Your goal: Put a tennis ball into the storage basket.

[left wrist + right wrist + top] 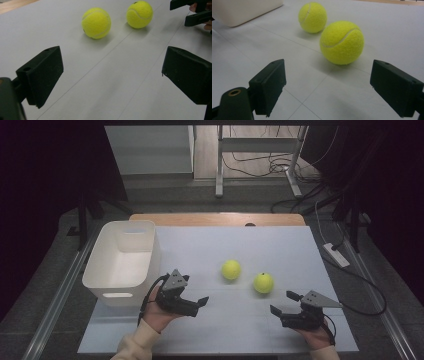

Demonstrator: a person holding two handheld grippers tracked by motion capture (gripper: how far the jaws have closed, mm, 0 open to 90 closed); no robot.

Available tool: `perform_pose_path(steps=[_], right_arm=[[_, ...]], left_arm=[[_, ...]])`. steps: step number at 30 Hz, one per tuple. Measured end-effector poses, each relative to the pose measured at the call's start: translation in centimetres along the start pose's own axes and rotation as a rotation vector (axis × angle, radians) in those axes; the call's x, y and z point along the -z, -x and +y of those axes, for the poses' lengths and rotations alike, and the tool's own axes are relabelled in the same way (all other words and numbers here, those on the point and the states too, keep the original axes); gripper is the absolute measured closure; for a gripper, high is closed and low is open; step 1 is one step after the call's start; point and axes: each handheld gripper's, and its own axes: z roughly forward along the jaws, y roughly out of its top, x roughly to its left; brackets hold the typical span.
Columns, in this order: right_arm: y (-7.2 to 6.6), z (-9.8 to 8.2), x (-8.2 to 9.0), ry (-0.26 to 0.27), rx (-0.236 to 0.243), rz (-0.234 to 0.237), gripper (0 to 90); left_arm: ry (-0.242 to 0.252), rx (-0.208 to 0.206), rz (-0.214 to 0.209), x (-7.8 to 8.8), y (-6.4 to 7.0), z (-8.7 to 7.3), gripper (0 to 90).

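In the high view, the desk (220, 245) is cut off along its near edge by the picture's bottom, as are both forearms. The white bin (122, 260) hides the desk's left edge behind it. In the right gripper view the bin (244, 10) is cropped at the top left corner. In the left gripper view the right claw (191, 11) is cut by the top right corner.

Bare white table top (235, 320) between left gripper (192, 306) and right gripper (282, 304): open passage. Two tennis balls (231, 269) (263, 283) near each other mid-table, narrow gap between. White bin (122, 260) blocks left edge, just beside left gripper.
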Motion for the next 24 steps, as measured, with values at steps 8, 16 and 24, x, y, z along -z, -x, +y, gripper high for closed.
perform_pose_path(steps=[8,16,24], right_arm=[[0.0,-0.1,0.1,0.003,-0.002,-0.002,13.5],[0.0,-0.1,0.1,0.001,-0.004,-0.001,13.5],[0.1,-0.1,0.0,-0.002,-0.004,0.005,13.5]], left_arm=[[-0.016,0.003,0.0,-0.5,-0.1,0.7,3.9],[-0.025,0.01,-0.001,-1.1,-0.5,1.3,3.6],[-0.044,0.028,0.001,-1.8,-0.8,1.8,3.7]])
